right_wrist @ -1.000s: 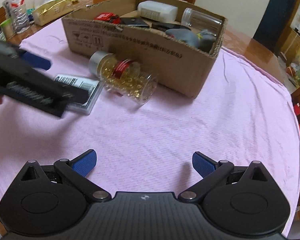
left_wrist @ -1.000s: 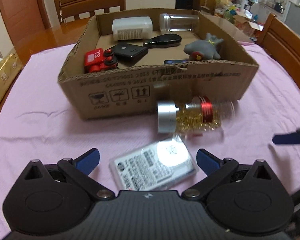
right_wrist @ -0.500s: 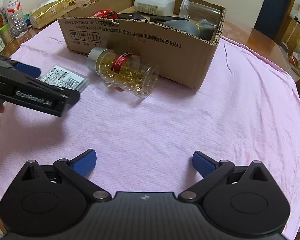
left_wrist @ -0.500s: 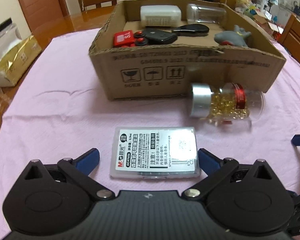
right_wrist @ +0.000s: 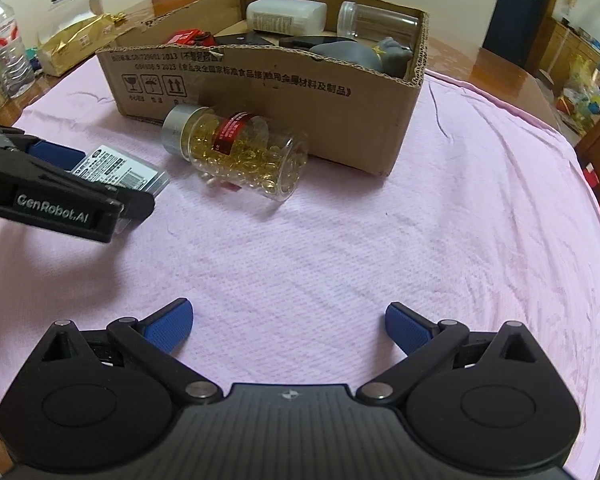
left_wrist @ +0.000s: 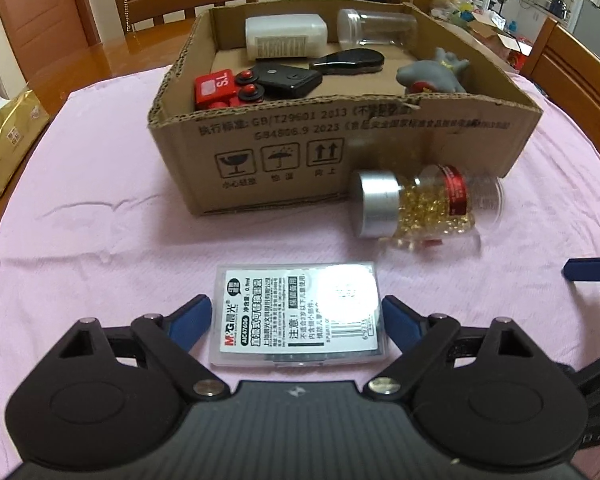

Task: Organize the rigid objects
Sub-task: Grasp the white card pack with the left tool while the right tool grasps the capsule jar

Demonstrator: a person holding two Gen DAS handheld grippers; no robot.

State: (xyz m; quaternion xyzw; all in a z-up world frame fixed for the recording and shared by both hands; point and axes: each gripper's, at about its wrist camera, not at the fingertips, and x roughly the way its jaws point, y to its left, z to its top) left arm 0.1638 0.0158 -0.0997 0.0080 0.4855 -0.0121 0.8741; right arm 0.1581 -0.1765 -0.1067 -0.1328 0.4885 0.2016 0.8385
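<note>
A flat clear plastic case with a printed label [left_wrist: 298, 314] lies on the pink cloth between the open blue fingers of my left gripper [left_wrist: 296, 318]; the pads stand beside its short ends, apart from it. It also shows in the right wrist view [right_wrist: 120, 170], partly hidden by the left gripper. A clear jar of gold capsules with a silver lid [left_wrist: 424, 204] [right_wrist: 236, 152] lies on its side against the cardboard box [left_wrist: 380, 148] [right_wrist: 284, 80]. My right gripper [right_wrist: 288, 326] is open and empty over bare cloth.
The box holds a white bottle [left_wrist: 286, 36], a clear jar [left_wrist: 376, 28], a black remote [left_wrist: 288, 78], a red toy [left_wrist: 216, 88] and a grey toy [left_wrist: 432, 74]. A gold bag [left_wrist: 8, 136] and water bottle [right_wrist: 6, 48] stand at the left. Wooden chairs surround the table.
My left gripper has swung left and squared up over the plastic case, which now lies straight between its fingers. The right gripper has moved slightly closer to the jar.
</note>
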